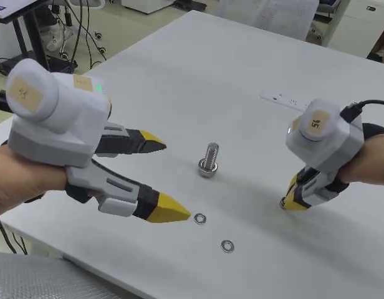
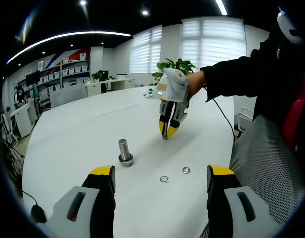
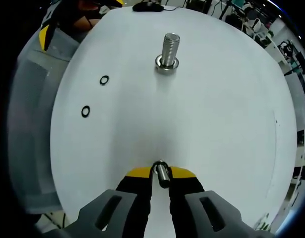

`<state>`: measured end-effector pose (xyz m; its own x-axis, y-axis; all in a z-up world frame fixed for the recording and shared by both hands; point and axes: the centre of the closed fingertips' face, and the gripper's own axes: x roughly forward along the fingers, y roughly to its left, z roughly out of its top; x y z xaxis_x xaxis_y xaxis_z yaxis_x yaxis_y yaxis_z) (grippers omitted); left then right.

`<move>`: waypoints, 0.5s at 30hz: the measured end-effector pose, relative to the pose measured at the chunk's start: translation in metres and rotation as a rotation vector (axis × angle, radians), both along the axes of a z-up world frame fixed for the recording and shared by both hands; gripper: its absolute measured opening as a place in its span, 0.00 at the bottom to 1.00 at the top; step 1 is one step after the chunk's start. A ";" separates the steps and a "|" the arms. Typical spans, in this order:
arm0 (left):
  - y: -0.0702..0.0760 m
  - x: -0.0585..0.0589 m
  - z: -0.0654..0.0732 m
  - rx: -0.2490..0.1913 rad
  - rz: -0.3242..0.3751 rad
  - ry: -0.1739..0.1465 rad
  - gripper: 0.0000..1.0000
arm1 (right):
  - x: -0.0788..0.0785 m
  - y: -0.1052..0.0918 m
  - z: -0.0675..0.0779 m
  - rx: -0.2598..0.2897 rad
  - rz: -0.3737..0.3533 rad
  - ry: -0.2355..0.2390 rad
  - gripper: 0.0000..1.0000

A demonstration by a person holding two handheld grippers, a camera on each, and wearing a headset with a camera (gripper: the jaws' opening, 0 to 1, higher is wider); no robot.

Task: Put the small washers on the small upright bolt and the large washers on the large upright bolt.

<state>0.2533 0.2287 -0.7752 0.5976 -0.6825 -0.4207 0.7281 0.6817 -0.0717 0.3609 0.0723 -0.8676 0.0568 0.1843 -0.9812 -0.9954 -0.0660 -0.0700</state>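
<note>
Yellow-tipped left claw (image 1: 174, 181) spread, right claw (image 1: 287, 203) pinching small bolt (image 3: 163, 175), label (image 1: 315, 123) perhaps "56".

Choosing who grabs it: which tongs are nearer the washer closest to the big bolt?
Left. The left tongs have one tip beside the washer; the right tongs stand well off on its other side.

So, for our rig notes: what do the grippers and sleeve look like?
Both left gripper and right gripper have pale grey bodies, black jaws, yellow tips, tan stickers. The left has a green light; a black cable leaves the right. The sleeve is black.
</note>
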 end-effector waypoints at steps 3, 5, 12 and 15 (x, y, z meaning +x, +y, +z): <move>0.000 0.000 0.000 0.001 -0.001 0.000 0.75 | 0.000 0.000 0.000 0.002 0.000 0.001 0.14; 0.000 0.000 0.000 0.000 -0.001 0.001 0.75 | -0.001 -0.001 0.000 0.002 -0.004 0.006 0.15; -0.001 0.000 -0.001 0.001 -0.003 0.002 0.75 | -0.003 -0.001 -0.001 0.002 -0.003 0.008 0.17; -0.001 0.000 0.000 0.000 -0.006 0.001 0.75 | -0.002 -0.001 0.000 0.006 -0.004 0.005 0.18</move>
<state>0.2530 0.2280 -0.7756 0.5932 -0.6857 -0.4218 0.7318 0.6776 -0.0723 0.3589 0.0716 -0.8672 0.0522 0.1899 -0.9804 -0.9960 -0.0615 -0.0649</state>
